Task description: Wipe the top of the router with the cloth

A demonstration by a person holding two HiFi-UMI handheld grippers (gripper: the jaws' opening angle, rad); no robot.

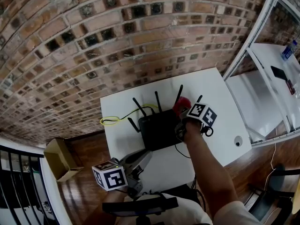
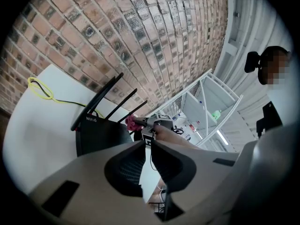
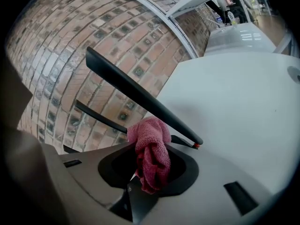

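Nearest me, the left gripper (image 1: 146,154) is hanging just short of the router's front left corner, its jaws pressed together on nothing. I take it to be waiting there so the wiping side has room. One black router (image 1: 158,129) is sitting on the white table (image 1: 225,95) with its antennas (image 1: 158,101) pointing toward the brick wall (image 1: 117,41), and I am counting five of them from above. The right gripper (image 1: 183,110) is reaching over the router's back right corner, its jaws clamping the one red cloth (image 1: 181,104) so that a bunched end is sticking out past the tips. That looks meant to give a soft pad to drag across the lid. The cloth is lying close against the rightmost antenna, though I cannot tell whether it is pressing on the top. A single yellow cable (image 1: 115,119) is trailing off the router's left side, and the wall is standing just beyond.
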